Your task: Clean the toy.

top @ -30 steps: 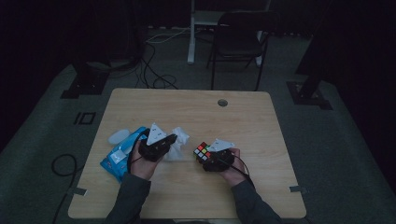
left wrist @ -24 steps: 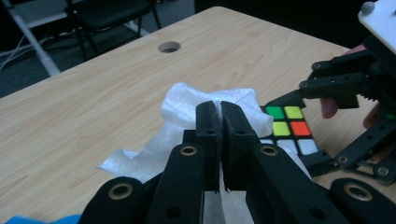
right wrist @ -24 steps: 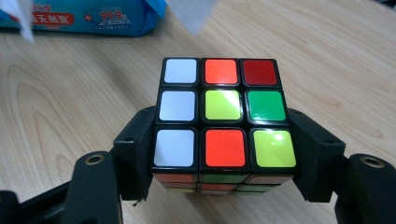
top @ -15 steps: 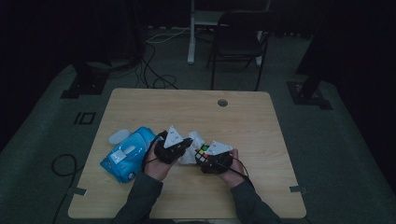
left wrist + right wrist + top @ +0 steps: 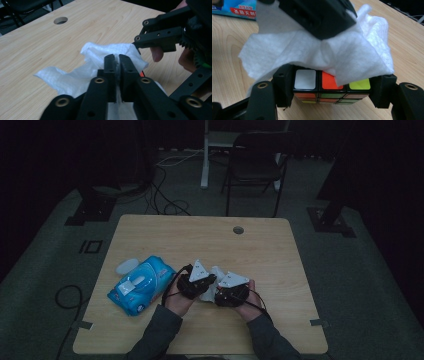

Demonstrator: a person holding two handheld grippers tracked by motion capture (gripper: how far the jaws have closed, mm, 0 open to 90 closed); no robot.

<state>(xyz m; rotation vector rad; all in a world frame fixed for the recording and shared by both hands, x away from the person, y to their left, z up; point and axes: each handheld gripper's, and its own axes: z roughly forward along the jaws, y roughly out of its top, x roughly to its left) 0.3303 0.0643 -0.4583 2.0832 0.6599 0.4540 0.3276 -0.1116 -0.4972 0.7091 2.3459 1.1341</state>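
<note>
Cube (image 5: 332, 86) first: I have the puzzle cube clamped between my right gripper (image 5: 332, 100) fingers (image 5: 283, 83), one pressing each side face, held low over the near middle of the tabletop (image 5: 150, 227). I can see 3 top tiles along its near edge, white, orange and yellow-green; everything behind them lies under a white wipe (image 5: 317, 53).

My left gripper (image 5: 116, 67) has its fingers (image 5: 110, 66) together on a fold of that wipe, with the cloth pinched in the seam between them. It sits directly above the cube, its black body pressing the wipe down onto the top face.

What the coming move turns on, as I judge it, is exactly that stacking: wipe on top, cube beneath, left fingers over the far part of the face and the near row uncovered toward my right camera. A rub drawn toward me would reach those 3 tiles. The left hand (image 5: 177, 300) does the moving; the right only braces.

From overhead, both grippers touch near the tabletop's front edge, with a blue wipes packet (image 5: 137, 285) well off to the left.
</note>
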